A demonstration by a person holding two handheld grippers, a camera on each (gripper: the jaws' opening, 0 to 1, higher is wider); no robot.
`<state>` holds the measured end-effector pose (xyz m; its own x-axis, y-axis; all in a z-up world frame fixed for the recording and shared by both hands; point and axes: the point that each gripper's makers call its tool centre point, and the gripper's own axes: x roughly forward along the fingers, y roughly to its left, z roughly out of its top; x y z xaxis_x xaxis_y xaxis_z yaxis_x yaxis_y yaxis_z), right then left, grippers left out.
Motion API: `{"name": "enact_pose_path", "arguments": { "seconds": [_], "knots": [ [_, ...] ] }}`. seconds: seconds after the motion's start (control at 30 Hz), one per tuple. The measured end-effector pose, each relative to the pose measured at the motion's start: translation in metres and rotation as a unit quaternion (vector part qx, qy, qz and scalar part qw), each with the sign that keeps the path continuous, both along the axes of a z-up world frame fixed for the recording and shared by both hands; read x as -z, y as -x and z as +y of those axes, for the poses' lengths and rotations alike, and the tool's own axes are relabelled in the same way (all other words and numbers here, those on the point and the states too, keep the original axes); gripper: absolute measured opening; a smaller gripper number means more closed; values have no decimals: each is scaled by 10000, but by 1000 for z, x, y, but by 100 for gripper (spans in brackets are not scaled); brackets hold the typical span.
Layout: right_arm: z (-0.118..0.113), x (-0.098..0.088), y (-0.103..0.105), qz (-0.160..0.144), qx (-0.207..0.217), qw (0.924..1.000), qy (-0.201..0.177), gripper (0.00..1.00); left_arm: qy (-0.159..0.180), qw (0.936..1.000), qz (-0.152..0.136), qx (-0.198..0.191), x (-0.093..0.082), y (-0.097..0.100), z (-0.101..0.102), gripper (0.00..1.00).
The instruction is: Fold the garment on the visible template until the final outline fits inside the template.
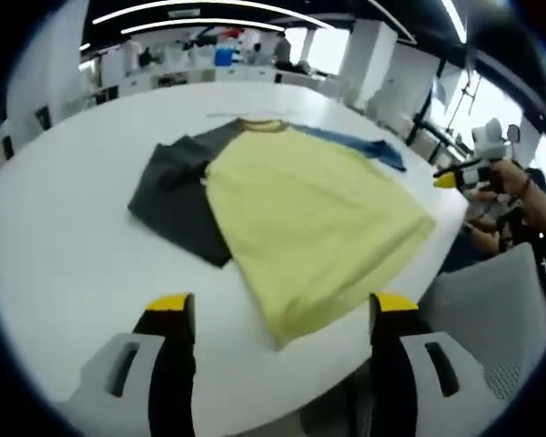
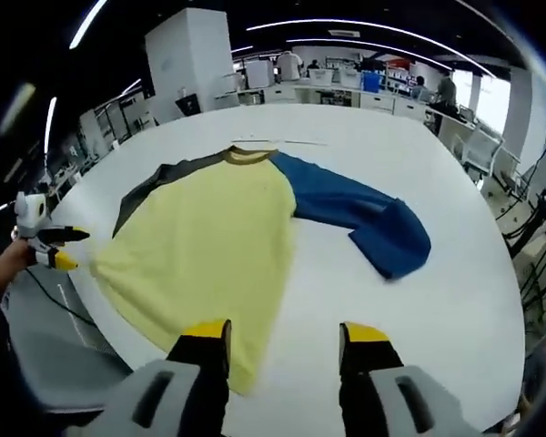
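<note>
One garment (image 2: 209, 228) lies spread flat on the white tabletop (image 2: 419, 164): we see a yellow body, a dark grey sleeve (image 1: 177, 196) and a blue sleeve (image 2: 359, 218) bent at its end. In the left gripper view its hem lies near the tabletop's edge. Both the left gripper (image 1: 282, 309) and the right gripper (image 2: 285, 337) hover over the near edge with jaws apart, grasping nothing. Behind stretch desks, white pillars and ceiling light strips.
</note>
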<state>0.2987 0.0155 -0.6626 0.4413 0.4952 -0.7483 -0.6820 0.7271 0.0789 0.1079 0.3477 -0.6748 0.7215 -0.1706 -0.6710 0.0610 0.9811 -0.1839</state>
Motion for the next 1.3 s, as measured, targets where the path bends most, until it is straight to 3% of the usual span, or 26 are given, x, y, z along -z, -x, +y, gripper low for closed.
{"name": "enact_pose_path", "arguments": {
  "seconds": [0.33,0.47,0.53,0.63,0.73,0.77,0.8,1.0,1.3],
  "knots": [
    [-1,-15,-44,-208,-11,9998,-65,48,-96,9997,-243,-3,-28,-8,-3,93],
    [3,-14,-68,-452,-275,9986,-94,49,-94,9996,-267,40,-35,-10,-7,96],
    [6,-8,-77,-279,-329,9988,-243,49,-81,9997,-245,22,-36,-10,-8,98],
    [9,-1,-90,-288,-427,9983,-270,49,-188,9995,-239,35,-38,-11,-8,99],
    [13,5,-100,-362,-571,9975,-200,49,-167,9994,-302,25,-41,-13,-9,99],
    [14,8,-106,-519,-897,9946,-39,49,-149,9994,-323,20,-41,-14,-9,99],
    [13,11,-109,-554,-947,9939,79,49,-144,9994,-317,18,-41,-14,-9,99],
    [15,32,-123,-381,-989,9942,181,47,-198,9995,-235,-37,-37,-14,-7,99],
    [15,47,-133,-207,-1092,9934,268,32,-389,9984,-416,-69,-42,-21,1,93]
  ]
}}
